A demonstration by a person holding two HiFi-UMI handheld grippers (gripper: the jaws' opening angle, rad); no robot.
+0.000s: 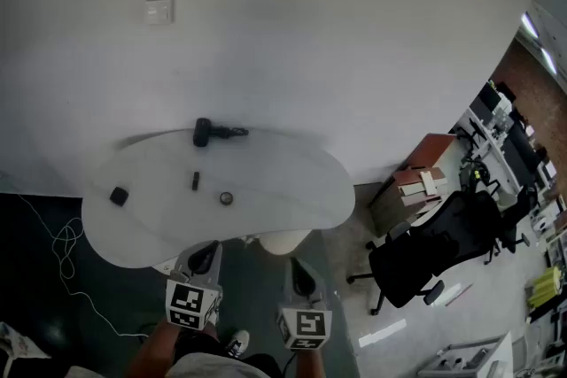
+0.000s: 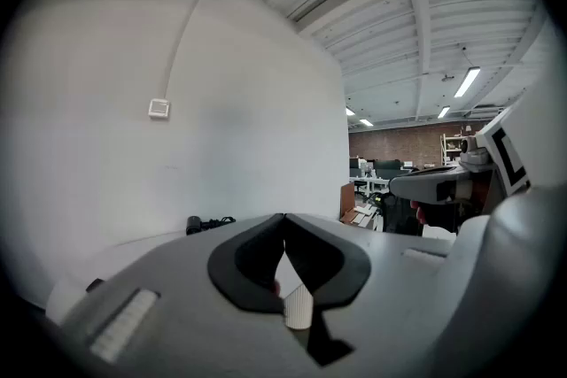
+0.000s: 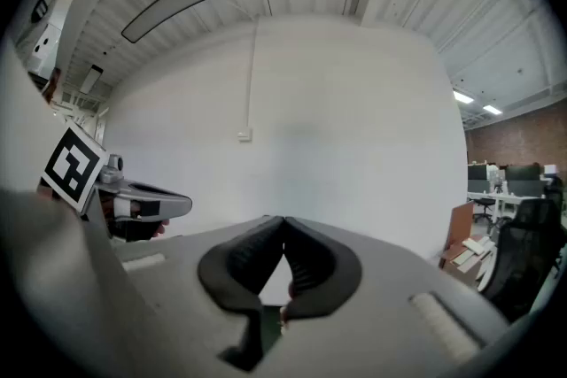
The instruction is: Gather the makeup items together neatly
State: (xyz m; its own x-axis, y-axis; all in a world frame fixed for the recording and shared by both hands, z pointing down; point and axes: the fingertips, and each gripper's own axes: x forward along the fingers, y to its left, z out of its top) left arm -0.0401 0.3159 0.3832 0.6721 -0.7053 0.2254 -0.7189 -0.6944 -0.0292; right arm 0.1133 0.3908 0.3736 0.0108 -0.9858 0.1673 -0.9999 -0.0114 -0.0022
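Several small makeup items lie spread on the white oval table (image 1: 283, 173). There is a black tool with a cord (image 1: 211, 133) at the far edge, a small dark tube (image 1: 196, 181), a round compact (image 1: 227, 198) and a black block (image 1: 119, 196) at the left. My left gripper (image 1: 205, 254) and right gripper (image 1: 301, 274) hover below the table's near edge, apart from all items. The left gripper view shows its jaws (image 2: 283, 219) touching with nothing between them, and the corded tool (image 2: 208, 224) far ahead. In the right gripper view the jaws (image 3: 283, 224) also meet, holding nothing.
A white wall with a switch box (image 1: 159, 11) stands behind the table. A loose white cable (image 1: 62, 243) lies on the dark floor at the left. A black office chair (image 1: 425, 257) and a desk with boxes (image 1: 421, 177) stand to the right.
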